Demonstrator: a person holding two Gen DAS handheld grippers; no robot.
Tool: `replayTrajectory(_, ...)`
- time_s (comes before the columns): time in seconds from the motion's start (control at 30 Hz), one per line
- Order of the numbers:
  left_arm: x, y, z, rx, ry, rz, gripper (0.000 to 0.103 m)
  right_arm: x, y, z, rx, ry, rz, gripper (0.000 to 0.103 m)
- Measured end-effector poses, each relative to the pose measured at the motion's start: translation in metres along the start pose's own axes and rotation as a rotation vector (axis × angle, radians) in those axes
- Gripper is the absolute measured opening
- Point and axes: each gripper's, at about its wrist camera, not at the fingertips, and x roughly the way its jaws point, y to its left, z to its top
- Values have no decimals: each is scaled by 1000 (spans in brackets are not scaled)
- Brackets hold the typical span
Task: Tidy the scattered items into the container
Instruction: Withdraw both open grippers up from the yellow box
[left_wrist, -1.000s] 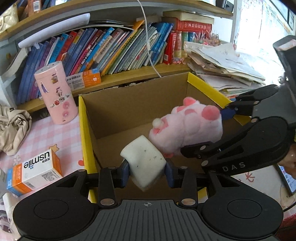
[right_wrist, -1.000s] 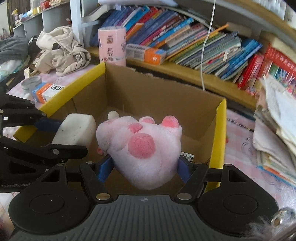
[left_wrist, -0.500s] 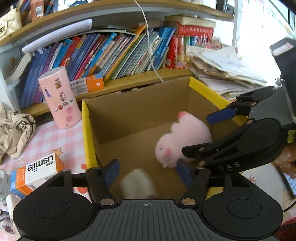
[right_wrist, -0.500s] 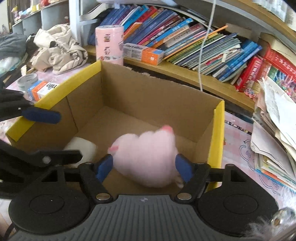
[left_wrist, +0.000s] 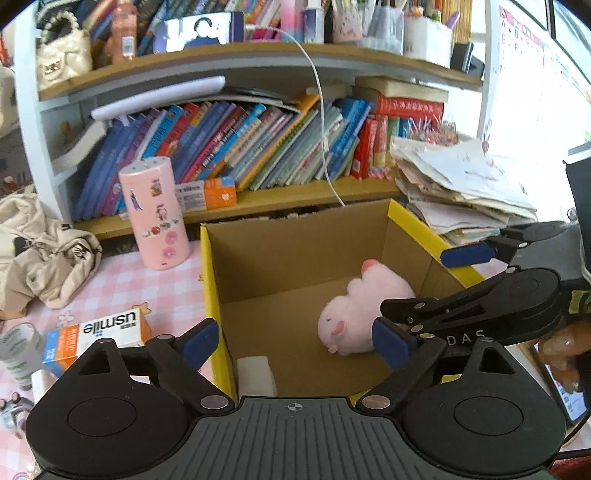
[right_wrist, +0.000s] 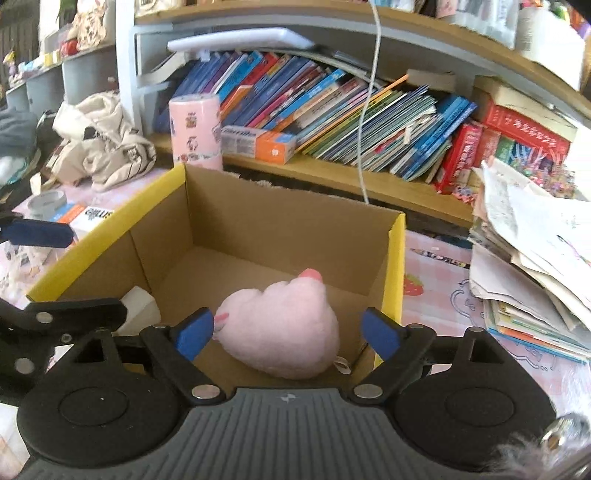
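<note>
A cardboard box with yellow-edged flaps (left_wrist: 209, 273) (right_wrist: 396, 266) stands open below both grippers. A pink plush toy (left_wrist: 360, 314) (right_wrist: 280, 328) lies on its floor toward the right. A white sponge block (left_wrist: 256, 376) (right_wrist: 140, 312) rests in the box's near left corner. My left gripper (left_wrist: 295, 345) hangs above the box, jaws opening, with nothing pressed between the blue pads. My right gripper (right_wrist: 287, 332) also hovers over the box, jaws opening, and the plush lies below and apart from its pads. Seen in the left wrist view, the right gripper (left_wrist: 424, 295) stands at the right.
On the pink checked tabletop left of the box lie an orange and white usmile carton (left_wrist: 96, 338), a tape roll (left_wrist: 16, 341) and a beige garment (left_wrist: 40, 254). A pink cylinder (left_wrist: 155, 216) stands by the bookshelf. Stacked papers (right_wrist: 532, 258) crowd the right.
Both grippers opened and let go: the white sponge dropped into the box's near left corner, and the pink plush fell onto the box floor. Both grippers rose slightly.
</note>
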Motion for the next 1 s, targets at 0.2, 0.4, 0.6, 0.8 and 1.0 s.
replayTrajectory(0.2, -17, 0, -6, -25, -27, 29, 94, -18, 4, -5, 40, -53, -18, 88)
replayTrajectory(0.4, -31, 7, -12, -67, -47, 46, 94, -36, 7, -11, 90, -100, -47, 88)
replayTrajectory(0.6, -43, 14, -20, -58, -80, 52, 95, -54, 16, -21, 154, -133, -101, 89)
replayTrajectory(0.8, -55, 24, -30, -38, -93, 18, 95, -69, 34, -29, 192, -149, -161, 89)
replayTrajectory(1.0, -66, 39, -40, -18, -80, -18, 96, -84, 62, -37, 212, -140, -216, 91)
